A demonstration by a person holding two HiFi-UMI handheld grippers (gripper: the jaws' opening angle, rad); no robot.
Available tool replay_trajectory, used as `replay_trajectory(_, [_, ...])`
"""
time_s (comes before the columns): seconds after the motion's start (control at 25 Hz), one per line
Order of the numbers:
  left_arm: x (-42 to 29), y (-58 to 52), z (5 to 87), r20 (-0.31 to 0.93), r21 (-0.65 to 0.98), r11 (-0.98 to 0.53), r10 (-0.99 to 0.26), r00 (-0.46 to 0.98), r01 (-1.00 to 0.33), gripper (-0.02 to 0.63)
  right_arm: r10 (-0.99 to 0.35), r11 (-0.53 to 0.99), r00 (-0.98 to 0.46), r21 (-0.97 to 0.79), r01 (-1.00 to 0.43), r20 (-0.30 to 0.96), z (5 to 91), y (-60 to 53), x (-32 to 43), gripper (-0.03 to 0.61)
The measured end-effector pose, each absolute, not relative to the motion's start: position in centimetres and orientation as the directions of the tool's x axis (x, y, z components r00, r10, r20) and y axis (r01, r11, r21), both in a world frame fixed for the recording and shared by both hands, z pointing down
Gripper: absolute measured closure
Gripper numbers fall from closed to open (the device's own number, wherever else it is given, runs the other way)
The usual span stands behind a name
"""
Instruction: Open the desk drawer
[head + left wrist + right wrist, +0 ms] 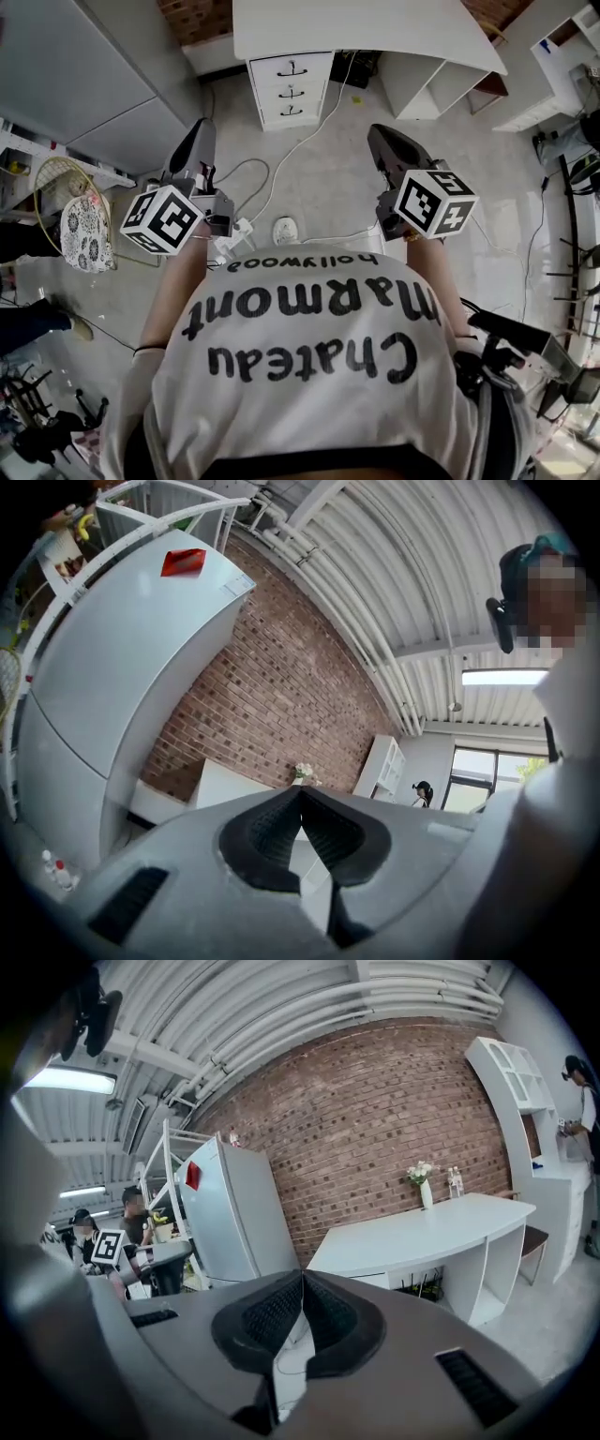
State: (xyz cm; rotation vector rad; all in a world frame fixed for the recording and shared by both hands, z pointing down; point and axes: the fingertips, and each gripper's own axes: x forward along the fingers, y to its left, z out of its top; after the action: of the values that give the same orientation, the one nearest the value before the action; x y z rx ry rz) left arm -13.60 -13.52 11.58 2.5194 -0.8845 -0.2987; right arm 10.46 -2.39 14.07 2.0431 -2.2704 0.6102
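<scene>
The white desk stands at the far end of the room, with a white drawer unit under its left part. Its three drawers with black handles are all closed. My left gripper and right gripper are held out level in front of the person, well short of the drawers. Both are shut with nothing between the pads. In the left gripper view the left gripper points at the brick wall. In the right gripper view the right gripper points toward the desk.
A tall white fridge stands at the left. White cables and a power strip lie on the floor between me and the drawers. An open white shelf unit sits under the desk's right side. People stand at the left.
</scene>
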Motion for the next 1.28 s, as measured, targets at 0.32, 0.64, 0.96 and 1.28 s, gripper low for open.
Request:
replay_trajectory(0.32, [-9.1,-23.9,9.6,-0.058,0.444,-0.739,-0.588,0.807,-0.507,0.598,-0.955,0.009,-0.084,-0.256,-0.967,0.285,13.3,-12.1,14.5,0.563])
replay_trajectory(0.64, [-6.5,-29.3,11.7,-0.003,0.455,-0.728,-0.577,0.817,-0.513,0.598,-0.932,0.006,-0.107,-0.280,-0.960,0.348,16.0,-17.3,15.7,0.563])
replay_trajectory(0.96, [-6.0,-27.8,14.3,0.028,0.504,-0.674,-0.612,0.790,-0.540,0.598,-0.879,0.125,-0.254,-0.318,-0.940,0.404,19.0,-20.4,13.6,0.563])
replay_trajectory(1.28, [-5.3,-25.4,16.9,0.069,0.462,-0.641,-0.663,0.745,-0.613,0.598,-0.805,0.229,-0.382,-0.357,-0.906,0.454,23.5,-21.6,14.4,0.563])
